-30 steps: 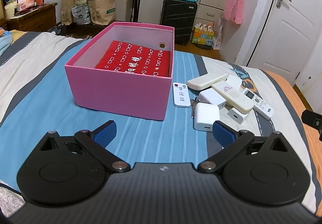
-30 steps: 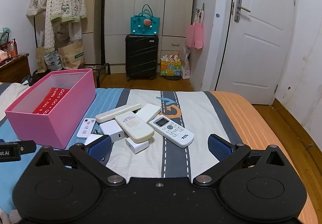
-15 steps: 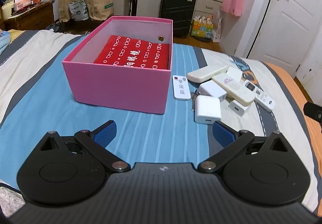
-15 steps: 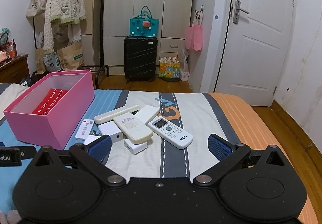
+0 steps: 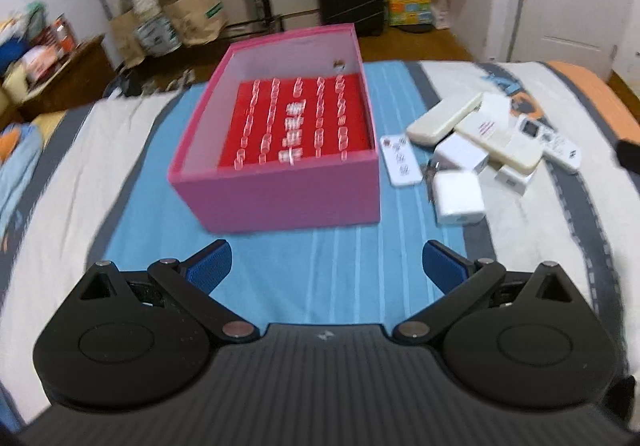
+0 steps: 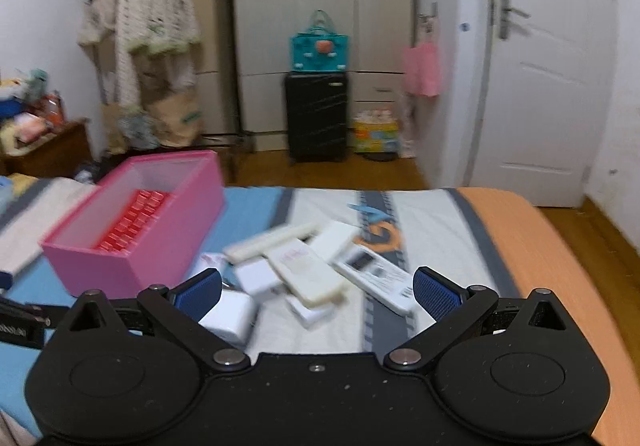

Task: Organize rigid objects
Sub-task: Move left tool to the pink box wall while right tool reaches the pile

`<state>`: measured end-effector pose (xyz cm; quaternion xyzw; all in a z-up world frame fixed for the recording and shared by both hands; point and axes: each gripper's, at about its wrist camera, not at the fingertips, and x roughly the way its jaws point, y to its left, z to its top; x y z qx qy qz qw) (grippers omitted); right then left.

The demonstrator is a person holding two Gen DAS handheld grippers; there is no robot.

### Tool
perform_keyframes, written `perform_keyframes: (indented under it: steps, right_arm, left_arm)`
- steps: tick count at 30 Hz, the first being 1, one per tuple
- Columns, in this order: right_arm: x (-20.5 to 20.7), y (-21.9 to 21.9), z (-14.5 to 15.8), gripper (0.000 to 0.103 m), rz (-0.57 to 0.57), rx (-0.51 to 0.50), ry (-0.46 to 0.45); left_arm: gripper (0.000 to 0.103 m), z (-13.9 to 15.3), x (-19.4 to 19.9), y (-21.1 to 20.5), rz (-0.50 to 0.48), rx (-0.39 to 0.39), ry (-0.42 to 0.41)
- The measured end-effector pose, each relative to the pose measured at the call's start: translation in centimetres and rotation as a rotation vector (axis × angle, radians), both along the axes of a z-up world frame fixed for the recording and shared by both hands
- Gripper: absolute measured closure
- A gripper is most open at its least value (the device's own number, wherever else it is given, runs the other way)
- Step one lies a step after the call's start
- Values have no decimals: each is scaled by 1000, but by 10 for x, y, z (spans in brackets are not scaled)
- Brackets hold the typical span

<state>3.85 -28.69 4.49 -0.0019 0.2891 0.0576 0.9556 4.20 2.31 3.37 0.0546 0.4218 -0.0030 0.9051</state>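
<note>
Blue-padded fingers of the left gripper [image 5: 326,260] stand wide apart with nothing between them, held low over the blue stripe of the bedspread [image 5: 340,274] and pointing at the near wall of one open pink box [image 5: 280,201]. The right gripper [image 6: 318,288] is likewise spread and holds nothing, its fingers framing a heap of white gadgets just ahead of it.

The box sits on the bed left of the heap and holds a single flat red packet [image 5: 298,121] printed with pale characters. Beside the box's right wall lies one small flat remote [image 5: 400,161], touching or nearly touching it. Three larger remotes lie piled further right: a cream one [image 5: 444,119] angled towards the box, a broad cream one [image 5: 502,139] crossing the middle, and a white remote with a display [image 5: 554,143] at the outer edge. A white slab [image 6: 335,240] lies at the far side of the heap; what it is cannot be told. Three white chargers share the pile: a large cube [image 5: 458,197] nearest the left gripper, a second [image 5: 460,157] behind it, and a smaller one [image 5: 514,177] tucked under the broad remote. Both views are blurred.

On the floor beyond the bed stand one black suitcase [image 6: 316,113] with a teal bag [image 6: 320,47] on top, a wardrobe [image 6: 320,5] and a white door [image 6: 548,77].
</note>
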Motion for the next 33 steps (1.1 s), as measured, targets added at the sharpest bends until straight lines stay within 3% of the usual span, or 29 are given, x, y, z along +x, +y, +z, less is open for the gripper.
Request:
perform_keyframes:
  steps: [3,6,11,16,19,21,24,28,30,33]
  right_arm:
    - [27,-2,6,0,86,105,31]
    - [61,5,15,0,183,181,154]
    - [107,29,34,0,319,207,334]
    - [146,42,33,2,378,219,506]
    - [157,45,21,4,384,123,502]
    - [168,44,12,10,386,62,492]
    - [183,38,-1,15,396,36,494]
    - [203,34,-20,22,403,-28,496]
    - [208,38,-30,27,436,-81,501]
    - [208,47,-46,38,495,-200,493]
  left_arm:
    - [0,41,17,20,-61,-39,-20]
    - [0,74,51,40,-149,-110,27]
    - [0,93,106,54,-205,-50,46]
    - [0,71,152,76,-172,-67,46]
    - [2,46,178,98,-113,-133,77]
    - [1,33,186,111,-85,-172,53]
    - [1,11,191,124,-86,-173,74]
    - [1,-21,186,161,-18,-205,89]
    - [3,-40,187,182,27,-236,114]
    - [9,-64,192,196,61,-211,155]
